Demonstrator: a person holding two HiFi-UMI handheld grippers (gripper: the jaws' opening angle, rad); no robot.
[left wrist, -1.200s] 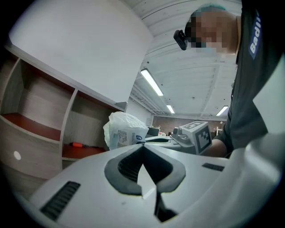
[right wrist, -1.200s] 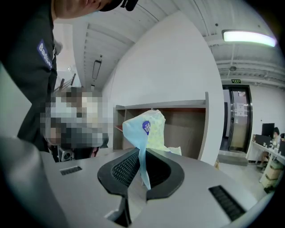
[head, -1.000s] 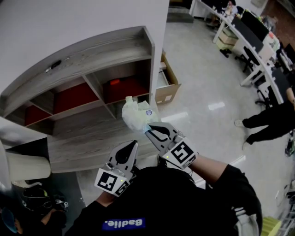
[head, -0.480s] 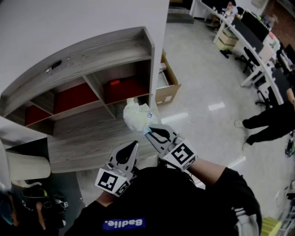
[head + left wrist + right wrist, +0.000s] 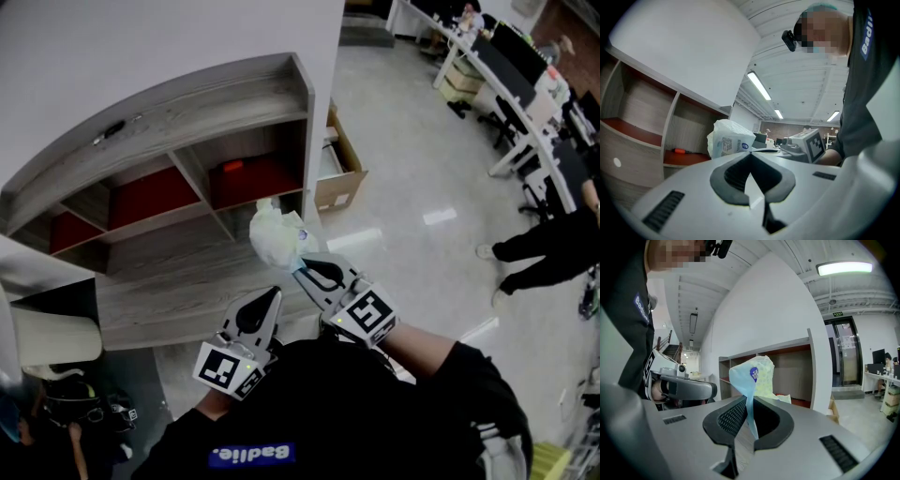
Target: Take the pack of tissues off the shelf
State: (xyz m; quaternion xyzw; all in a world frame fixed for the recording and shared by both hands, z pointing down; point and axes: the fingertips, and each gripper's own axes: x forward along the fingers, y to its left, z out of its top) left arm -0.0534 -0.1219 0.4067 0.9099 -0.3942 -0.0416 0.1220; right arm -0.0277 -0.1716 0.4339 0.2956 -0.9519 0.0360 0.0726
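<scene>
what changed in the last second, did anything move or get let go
Almost nothing. The pack of tissues dipped a touch as the right gripper rolled slightly; it stays clamped on the pack. The left gripper stayed shut and empty beside it; the shelf is unchanged.

Wooden shelf [image 5: 187, 117] with orange tool [image 5: 232, 167]
</scene>
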